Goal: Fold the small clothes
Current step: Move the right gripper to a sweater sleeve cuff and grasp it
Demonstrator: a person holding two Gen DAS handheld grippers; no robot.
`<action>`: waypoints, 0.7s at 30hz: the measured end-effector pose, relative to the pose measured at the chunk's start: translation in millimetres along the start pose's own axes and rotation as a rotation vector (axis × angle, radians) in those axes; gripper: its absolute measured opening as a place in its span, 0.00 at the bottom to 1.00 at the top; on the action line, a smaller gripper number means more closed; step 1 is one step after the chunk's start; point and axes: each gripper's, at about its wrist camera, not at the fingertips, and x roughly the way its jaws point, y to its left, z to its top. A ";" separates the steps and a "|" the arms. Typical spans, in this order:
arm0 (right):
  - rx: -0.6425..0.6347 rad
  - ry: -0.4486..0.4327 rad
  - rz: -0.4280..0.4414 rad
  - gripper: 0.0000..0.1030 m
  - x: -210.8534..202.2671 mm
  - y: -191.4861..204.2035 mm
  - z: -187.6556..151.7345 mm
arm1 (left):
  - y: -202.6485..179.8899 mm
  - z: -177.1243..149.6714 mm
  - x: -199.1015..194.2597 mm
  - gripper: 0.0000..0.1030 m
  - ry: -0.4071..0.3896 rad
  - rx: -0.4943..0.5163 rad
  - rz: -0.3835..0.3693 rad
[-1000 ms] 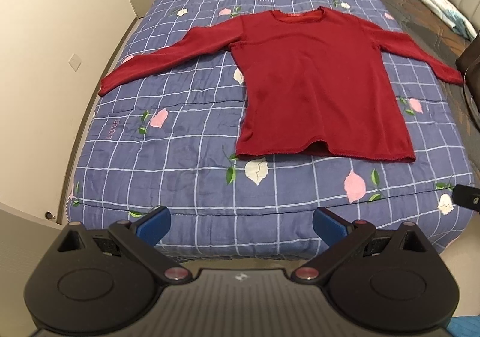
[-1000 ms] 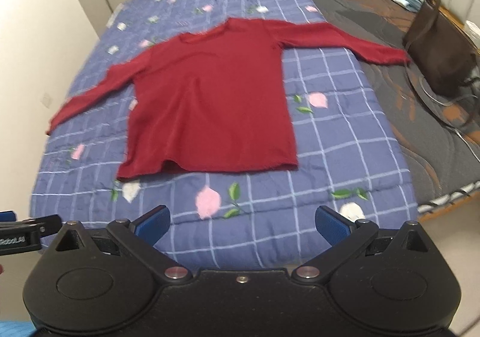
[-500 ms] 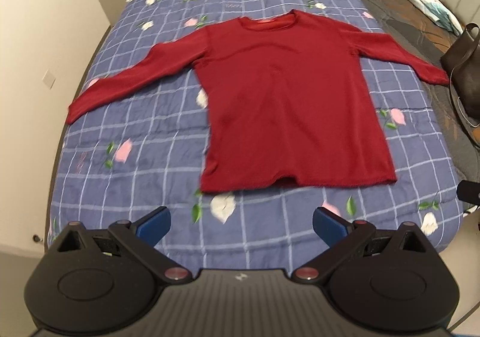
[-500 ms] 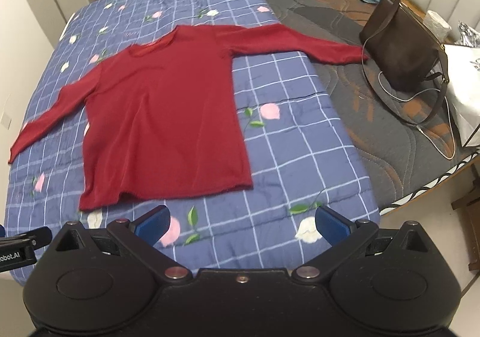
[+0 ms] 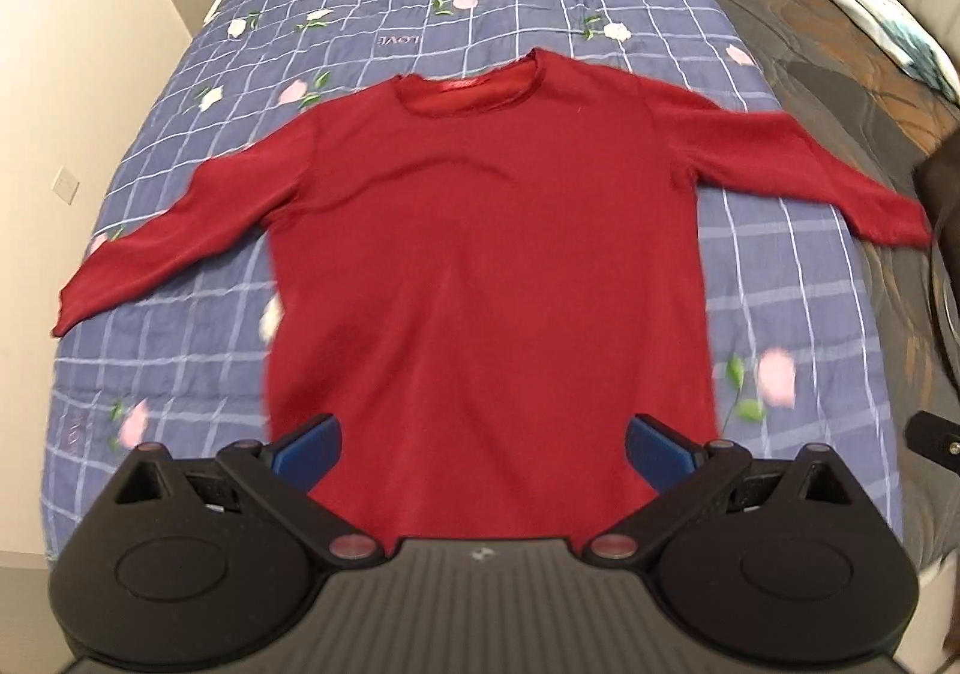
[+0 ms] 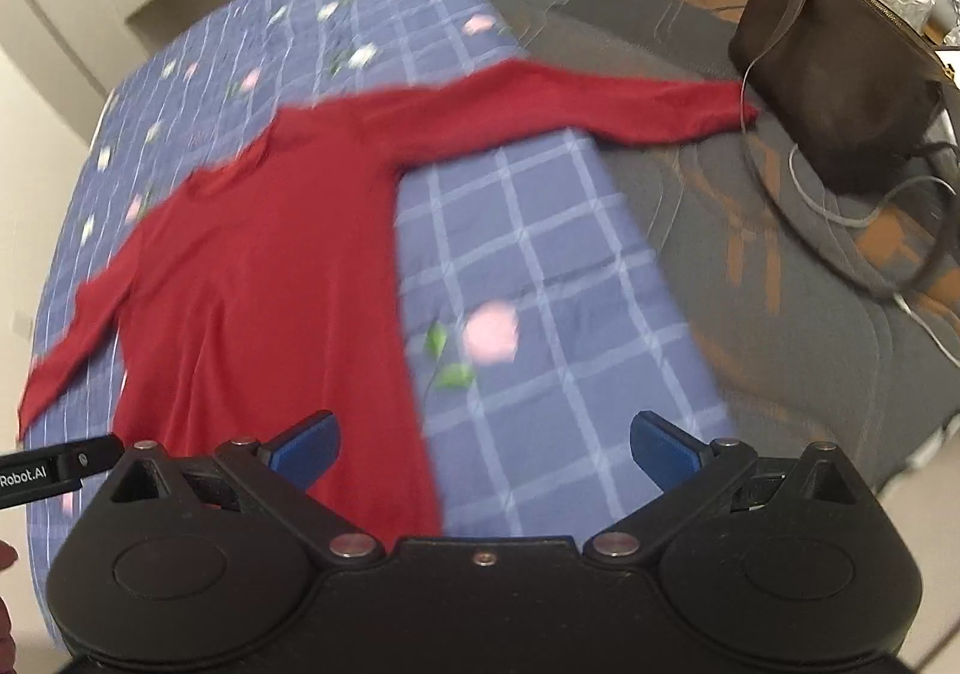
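Observation:
A red long-sleeved shirt (image 5: 486, 266) lies flat on a blue checked quilt (image 5: 180, 350), sleeves spread to both sides, neckline at the far end. My left gripper (image 5: 483, 443) hovers over the shirt's lower body, open, its blue fingertips (image 5: 309, 443) wide apart with nothing between them. In the right wrist view the shirt (image 6: 270, 278) fills the left half, its right sleeve (image 6: 600, 104) stretching toward a bag. My right gripper (image 6: 483, 443) is open above the shirt's right hem edge and the quilt (image 6: 540, 266) beside it.
A dark brown handbag (image 6: 834, 68) with a strap and a white cable rests on the grey bedspread (image 6: 780, 314) to the right. A pale pillow (image 5: 864, 8) lies at the far right. A cream wall (image 5: 72, 74) runs along the bed's left side.
Both grippers have moved forward over the bed: the left from the foot edge to above the shirt's lower body, the right toward its right side. Both stay open.

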 end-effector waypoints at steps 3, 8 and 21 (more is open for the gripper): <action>0.048 -0.068 0.000 1.00 27.0 -31.3 31.7 | -21.9 28.6 23.9 1.00 -0.013 -0.056 0.016; 0.112 -0.127 -0.042 1.00 82.0 -81.4 84.9 | -49.1 68.0 73.0 1.00 -0.014 -0.109 0.042; 0.403 -0.281 -0.105 0.92 221.2 -176.0 186.1 | -86.0 106.6 177.3 1.00 0.029 -0.132 0.117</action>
